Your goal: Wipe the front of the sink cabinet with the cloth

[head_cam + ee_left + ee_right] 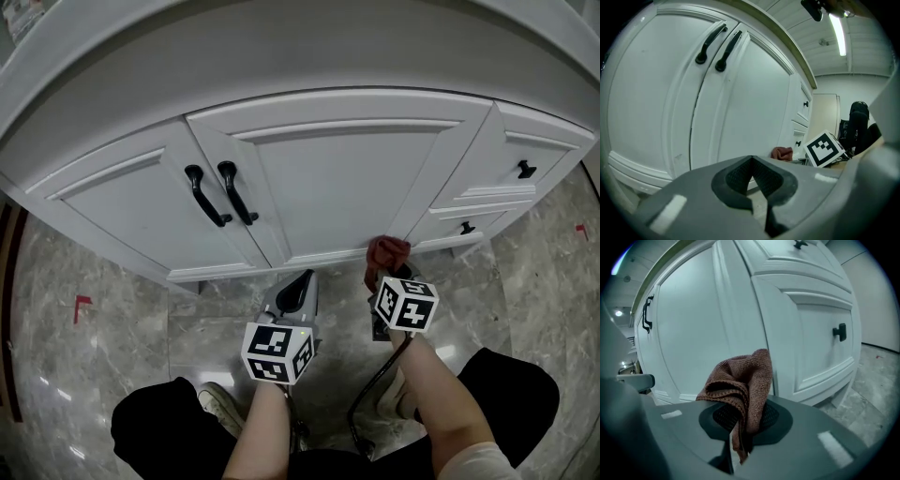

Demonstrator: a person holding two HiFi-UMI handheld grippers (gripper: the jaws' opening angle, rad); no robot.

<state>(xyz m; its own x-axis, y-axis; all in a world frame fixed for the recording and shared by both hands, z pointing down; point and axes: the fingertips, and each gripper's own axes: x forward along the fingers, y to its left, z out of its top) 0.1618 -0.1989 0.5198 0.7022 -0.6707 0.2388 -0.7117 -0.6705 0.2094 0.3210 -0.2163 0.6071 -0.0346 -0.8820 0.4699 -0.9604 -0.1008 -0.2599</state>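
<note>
Gripping bunched reddish cloth (740, 380), right tongs (739, 423) clamp small fold, low on sink cabinet (347, 178) front near bottom rail; actual contact hard to call. Meanwhile left tongs (757, 187) pressed together, empty, short of cabinet. Risk, imo: thin pinch slips on raised moulding, or bare tong tips scuff paint. White panelled fronts, black handles (238, 195), grey marble floor (122, 319).

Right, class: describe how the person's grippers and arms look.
The left gripper and right gripper are smooth grey, with dark textured pads lining the jaws. Each carries a white cube with black square markers. A dark cable trails from the right one. Forearms are bare; a pale short sleeve shows on the right.
</note>
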